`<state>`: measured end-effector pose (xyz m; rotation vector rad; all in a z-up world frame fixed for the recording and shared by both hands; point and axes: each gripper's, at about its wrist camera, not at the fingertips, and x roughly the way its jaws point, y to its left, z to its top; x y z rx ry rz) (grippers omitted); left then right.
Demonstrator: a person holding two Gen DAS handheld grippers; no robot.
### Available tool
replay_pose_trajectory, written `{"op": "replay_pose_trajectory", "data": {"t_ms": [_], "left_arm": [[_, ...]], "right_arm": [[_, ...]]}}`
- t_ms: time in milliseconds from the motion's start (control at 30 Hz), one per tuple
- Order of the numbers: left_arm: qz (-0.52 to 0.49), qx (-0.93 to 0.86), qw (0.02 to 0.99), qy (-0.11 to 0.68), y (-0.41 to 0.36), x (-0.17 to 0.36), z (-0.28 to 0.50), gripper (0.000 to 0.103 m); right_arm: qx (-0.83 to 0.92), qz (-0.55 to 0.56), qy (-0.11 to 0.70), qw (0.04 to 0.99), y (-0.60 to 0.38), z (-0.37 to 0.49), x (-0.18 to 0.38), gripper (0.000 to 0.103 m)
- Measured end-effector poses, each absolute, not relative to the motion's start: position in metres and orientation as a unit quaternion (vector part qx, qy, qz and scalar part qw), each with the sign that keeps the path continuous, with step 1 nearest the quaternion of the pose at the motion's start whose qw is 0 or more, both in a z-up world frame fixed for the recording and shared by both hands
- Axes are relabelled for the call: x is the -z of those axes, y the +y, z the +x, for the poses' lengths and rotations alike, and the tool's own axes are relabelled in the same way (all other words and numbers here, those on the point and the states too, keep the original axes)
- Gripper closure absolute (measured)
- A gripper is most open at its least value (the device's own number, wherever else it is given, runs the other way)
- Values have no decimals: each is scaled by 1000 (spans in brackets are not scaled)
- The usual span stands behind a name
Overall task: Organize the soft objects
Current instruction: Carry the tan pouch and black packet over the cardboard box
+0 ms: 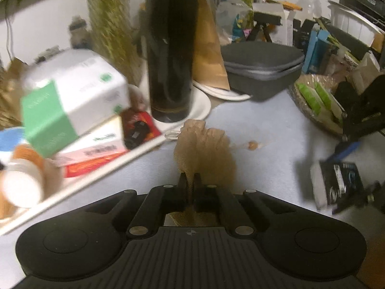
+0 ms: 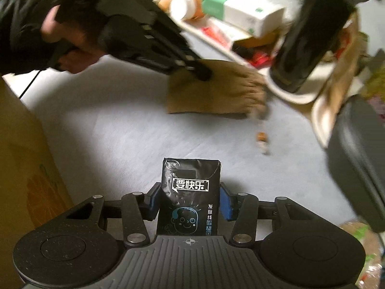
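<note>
Up close in the left wrist view, the left gripper had its two black fingers pinched together on the near edge of a tan burlap pouch, whose gathered mouth stood up toward twelve o'clock. The pouch rested on a pale blue cloth, and a small wooden bead on its drawstring lay just beside it at three o'clock. A tall black cylinder stood on a white plate at twelve o'clock. At nine o'clock a green-and-white box sat tilted on other cartons in a white tray. A grey zip case lay at one o'clock. At four o'clock, blurred, the right gripper carried a black packet.

Seen from the right wrist view, the right gripper clamped a black tissue packet between its blue-padded fingers, the packet upright with its top toward twelve o'clock, above the cloth. At eleven o'clock a hand in a dark sleeve held the left gripper, its tip set on the burlap pouch. The bead lay at one o'clock, near the pouch's gathered end. The black cylinder leaned in at two o'clock.
</note>
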<state>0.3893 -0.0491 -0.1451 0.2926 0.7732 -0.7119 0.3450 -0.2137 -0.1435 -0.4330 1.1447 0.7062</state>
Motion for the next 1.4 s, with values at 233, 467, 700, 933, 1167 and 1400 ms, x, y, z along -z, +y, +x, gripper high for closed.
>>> {"op": "replay_pose_trajectory", "data": {"t_ms": [233, 467, 700, 933, 1167, 1400], "left_arm": [[131, 310, 877, 344, -21, 88, 370, 99], [127, 282, 898, 314, -7, 34, 336, 99], [116, 257, 913, 295, 1, -11, 302, 99], [102, 238, 923, 287, 8, -46, 265, 99], [89, 217, 929, 288, 9, -76, 221, 99], [61, 215, 925, 307, 9, -95, 183, 99]], "right_arm": [[-282, -208, 490, 798, -204, 331, 93, 52], [-240, -214, 458, 829, -196, 304, 34, 52], [-194, -201, 431, 858, -197, 276, -11, 52], [-166, -160, 424, 876, -206, 247, -40, 52], [-148, -140, 419, 885, -205, 206, -65, 52], [-138, -108, 424, 888, -204, 171, -78, 52]]}}
